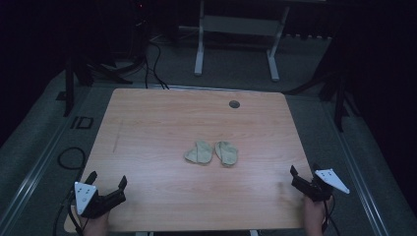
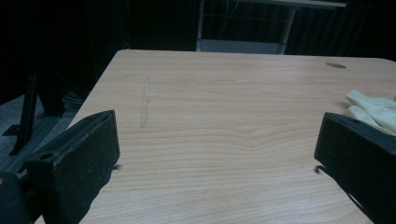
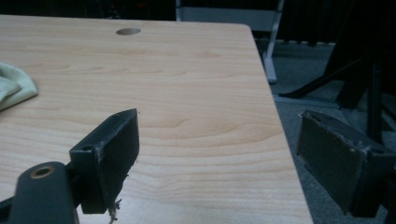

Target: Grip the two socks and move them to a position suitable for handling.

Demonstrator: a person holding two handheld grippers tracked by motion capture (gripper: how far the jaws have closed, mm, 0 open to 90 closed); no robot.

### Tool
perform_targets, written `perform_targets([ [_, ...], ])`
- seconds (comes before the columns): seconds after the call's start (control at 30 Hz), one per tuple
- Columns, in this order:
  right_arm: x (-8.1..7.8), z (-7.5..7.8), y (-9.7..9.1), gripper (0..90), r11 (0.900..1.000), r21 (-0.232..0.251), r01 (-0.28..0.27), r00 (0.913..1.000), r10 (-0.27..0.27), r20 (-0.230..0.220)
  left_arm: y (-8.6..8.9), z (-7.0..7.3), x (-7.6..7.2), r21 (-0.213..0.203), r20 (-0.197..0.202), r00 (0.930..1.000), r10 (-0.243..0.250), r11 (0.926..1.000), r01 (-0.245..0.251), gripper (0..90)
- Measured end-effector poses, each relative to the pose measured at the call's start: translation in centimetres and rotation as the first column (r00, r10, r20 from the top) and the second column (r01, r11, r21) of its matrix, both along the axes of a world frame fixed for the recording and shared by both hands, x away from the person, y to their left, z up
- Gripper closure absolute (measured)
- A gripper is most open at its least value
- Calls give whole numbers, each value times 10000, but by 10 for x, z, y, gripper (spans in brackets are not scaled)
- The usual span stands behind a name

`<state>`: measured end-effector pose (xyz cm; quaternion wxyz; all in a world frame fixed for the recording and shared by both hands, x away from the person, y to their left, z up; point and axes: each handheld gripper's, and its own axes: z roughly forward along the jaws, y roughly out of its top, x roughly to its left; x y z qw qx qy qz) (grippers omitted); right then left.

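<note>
Grippers first: my left gripper [image 1: 105,189] sits at the table's [image 1: 162,196] near-left corner with its jaws spread wide and nothing between them. My right gripper [image 1: 304,178] sits at the near-right edge of the table, partly past it, jaws likewise spread and empty. Both are well apart from the socks. Two pale socks [image 1: 211,152] lie side by side near the table's middle, just touching or nearly so; I cannot tell which. In my left gripper view one sock [image 2: 373,109] shows beyond the jaw at the frame's right side, apart from it. In my right gripper view a sock's edge [image 3: 14,88] lies at the far left. A round hole [image 1: 234,104] sits in the table beyond the socks, toward the far edge.
</note>
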<state>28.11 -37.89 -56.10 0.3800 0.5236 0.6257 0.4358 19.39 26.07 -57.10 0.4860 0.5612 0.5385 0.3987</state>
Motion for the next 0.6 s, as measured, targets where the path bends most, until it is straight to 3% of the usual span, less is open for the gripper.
perform_targets([
  [0.33, 2, 0, 0, 136, 10000, 84, -45, 9990, 49, -438, 0, 0, 0, 0, -32, 10000, 3, 10000, -3, 2],
  [0.37, 3, 2, 1, 137, 9994, 221, -251, 9970, 267, -726, 0, 1, -1, -13, 44, 10000, 81, 10000, -81, 2],
  [0.53, 3, 5, 3, 136, 9975, 407, -582, 9942, 616, -880, 0, 2, -2, -27, 161, 9999, 54, 10000, -54, 2],
  [0.6, 6, 10, 12, 134, 9945, 379, -977, 9881, 1015, -1156, -3, 4, -4, 231, 199, 9998, 15, 9997, -20, 2],
])
